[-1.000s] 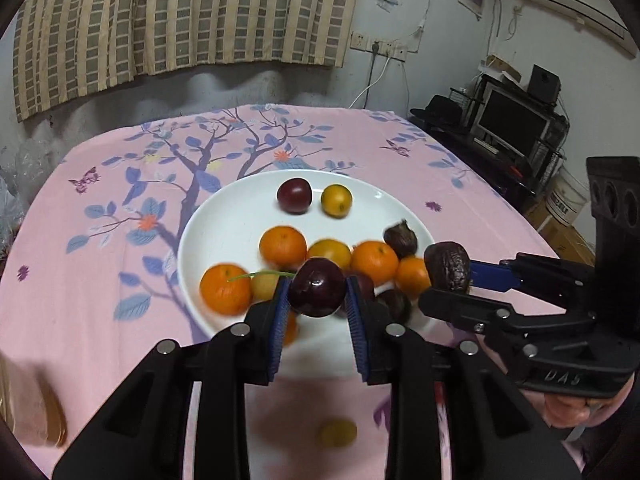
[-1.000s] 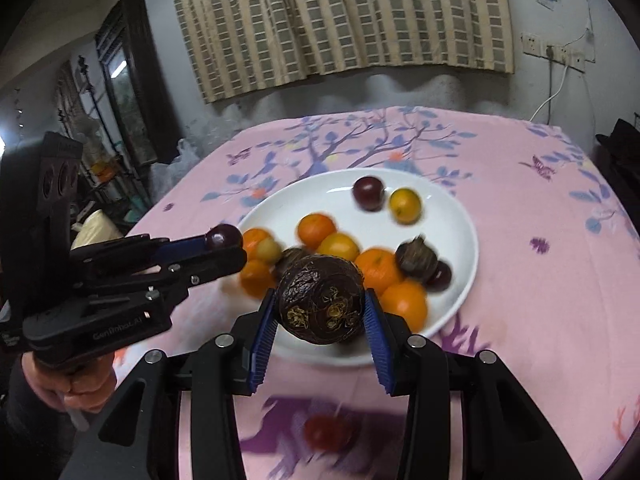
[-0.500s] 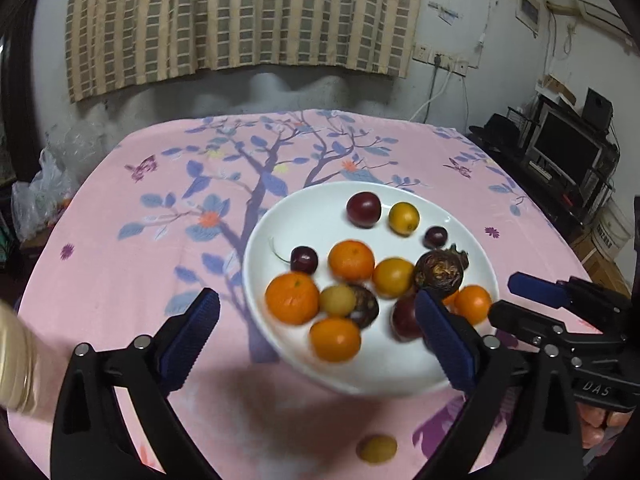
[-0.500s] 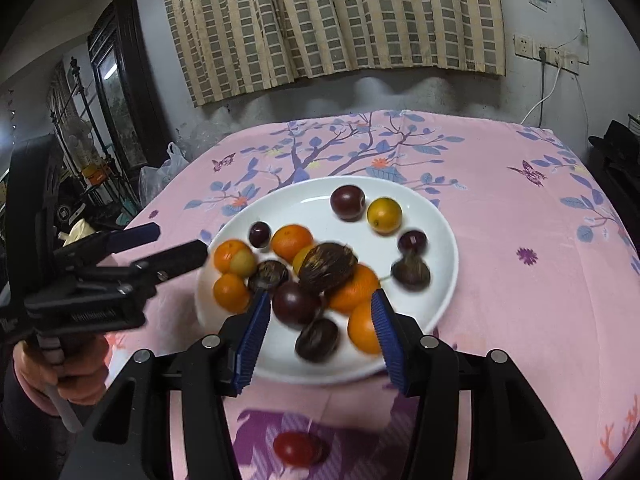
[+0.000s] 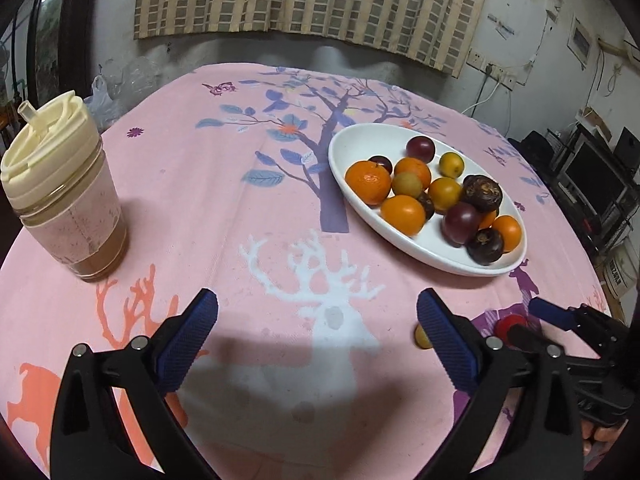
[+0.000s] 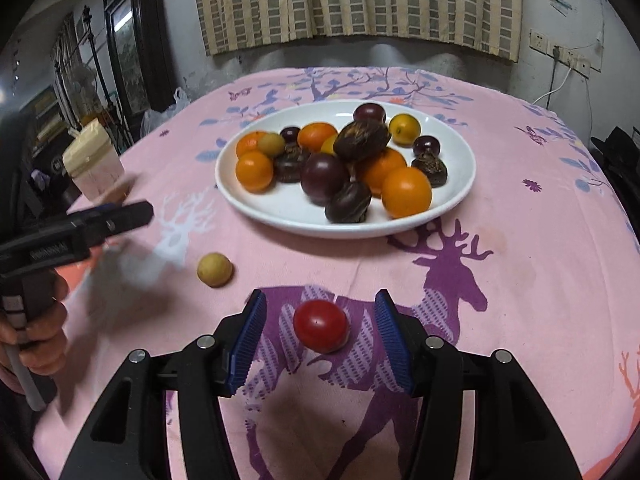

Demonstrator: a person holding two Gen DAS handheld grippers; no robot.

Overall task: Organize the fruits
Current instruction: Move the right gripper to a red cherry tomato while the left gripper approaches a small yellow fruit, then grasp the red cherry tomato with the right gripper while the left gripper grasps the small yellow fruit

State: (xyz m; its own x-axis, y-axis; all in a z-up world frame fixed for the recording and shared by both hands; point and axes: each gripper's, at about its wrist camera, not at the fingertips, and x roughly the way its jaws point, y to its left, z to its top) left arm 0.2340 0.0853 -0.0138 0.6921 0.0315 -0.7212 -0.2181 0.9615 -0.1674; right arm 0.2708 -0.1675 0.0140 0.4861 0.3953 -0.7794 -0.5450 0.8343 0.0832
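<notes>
Two low eyes over my jaws, facing the curtained wall

My left camera looks across the counter (image 5: pixel 240 208) from nearer the cup (image 5: pixel 64 200); my right sits close above the red tomato (image 6: pixel 320 326). Both share the white plate (image 5: pixel 352 196) (image 6: pixel 280 208) of fruit.

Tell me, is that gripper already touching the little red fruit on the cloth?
Apart. In the right wrist view the red fruit sits between the open right gripper pads, with patterned tablecloth visible on both sides of it.
</notes>
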